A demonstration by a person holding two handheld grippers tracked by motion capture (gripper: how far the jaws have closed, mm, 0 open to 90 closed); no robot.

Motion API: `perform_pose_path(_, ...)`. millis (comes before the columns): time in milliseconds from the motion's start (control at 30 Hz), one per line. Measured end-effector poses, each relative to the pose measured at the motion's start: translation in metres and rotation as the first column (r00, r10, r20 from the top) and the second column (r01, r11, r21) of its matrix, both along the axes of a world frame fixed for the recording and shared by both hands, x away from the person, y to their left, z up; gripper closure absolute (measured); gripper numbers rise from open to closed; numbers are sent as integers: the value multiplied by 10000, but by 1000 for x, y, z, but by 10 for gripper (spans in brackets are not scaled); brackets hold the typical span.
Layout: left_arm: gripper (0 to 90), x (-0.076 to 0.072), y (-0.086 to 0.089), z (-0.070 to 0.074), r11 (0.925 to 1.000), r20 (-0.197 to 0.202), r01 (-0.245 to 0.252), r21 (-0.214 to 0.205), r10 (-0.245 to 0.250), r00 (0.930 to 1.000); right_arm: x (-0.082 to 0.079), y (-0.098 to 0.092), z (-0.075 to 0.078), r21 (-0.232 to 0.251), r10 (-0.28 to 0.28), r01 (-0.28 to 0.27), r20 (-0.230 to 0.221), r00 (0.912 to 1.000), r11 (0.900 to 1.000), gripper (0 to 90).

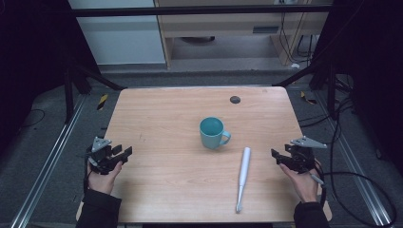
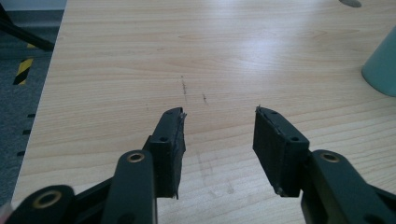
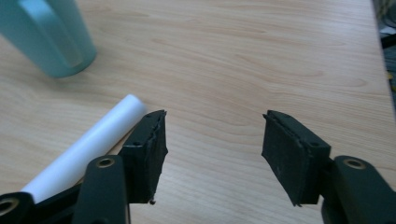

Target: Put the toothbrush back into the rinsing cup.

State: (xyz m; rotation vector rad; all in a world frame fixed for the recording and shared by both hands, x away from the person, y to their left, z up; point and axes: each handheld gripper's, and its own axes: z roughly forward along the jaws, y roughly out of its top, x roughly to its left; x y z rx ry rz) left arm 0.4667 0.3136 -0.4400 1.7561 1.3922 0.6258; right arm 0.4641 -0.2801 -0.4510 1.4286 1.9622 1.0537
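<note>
Start of work: my left gripper (image 1: 124, 153) and right gripper (image 1: 277, 155) stand parted and empty, toothbrush (image 1: 243, 176) lying beside the mug (image 1: 212, 132), untouched.

Bare bench (image 1: 157, 118) lies open ahead of the left tongs (image 1: 127, 153); toothbrush (image 1: 243, 176) and mug (image 1: 212, 133) flank the right tongs (image 1: 274, 155).

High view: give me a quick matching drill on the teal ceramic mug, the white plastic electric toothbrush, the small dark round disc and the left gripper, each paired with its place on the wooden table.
Things:
1. teal ceramic mug
2. white plastic electric toothbrush
3. small dark round disc
4. left gripper

Places:
A. far part of the table, beyond the mug
B. at the table's left edge, jaws open
C. near the middle, handle to the right
D. lying flat on the near right part

Pairs: 1-C, 2-D, 3-A, 4-B
</note>
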Motion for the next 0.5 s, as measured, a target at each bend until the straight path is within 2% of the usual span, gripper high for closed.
perform_pose_path(33,530,-1,0,0,10000,-9,-14,50,14,10000,0,0,0,0,0,0,0,10000,10000,406)
perform_pose_path(100,553,-2,-2,-1,9998,-8,-66,162,66,10000,-1,4,1,71,333,-332,-141,9993,9994,437)
perform_pose_path(167,583,-4,-3,-3,9997,-26,-75,247,76,10000,-3,9,5,-58,748,-750,-259,9969,9972,484)
perform_pose_path(233,597,-6,-4,-3,9996,-41,-64,284,65,10000,-5,11,6,-27,865,-866,-327,9957,9962,501)
perform_pose_path(267,611,-7,-4,-3,9998,-40,-67,194,68,10000,-8,15,8,-83,1230,-1236,-530,9910,9923,545)
perform_pose_path(300,617,-7,-4,-3,9998,-40,-67,194,68,10000,-8,15,8,-83,1230,-1236,-530,9910,9923,545)
perform_pose_path(433,641,-8,-11,-6,9991,-53,28,422,-26,10000,-13,25,15,-245,1814,-1840,-820,9800,9826,632)
perform_pose_path(500,651,-9,-13,-5,9994,-13,54,353,-54,10000,-17,28,17,-88,2043,-2056,-796,9757,9786,665)
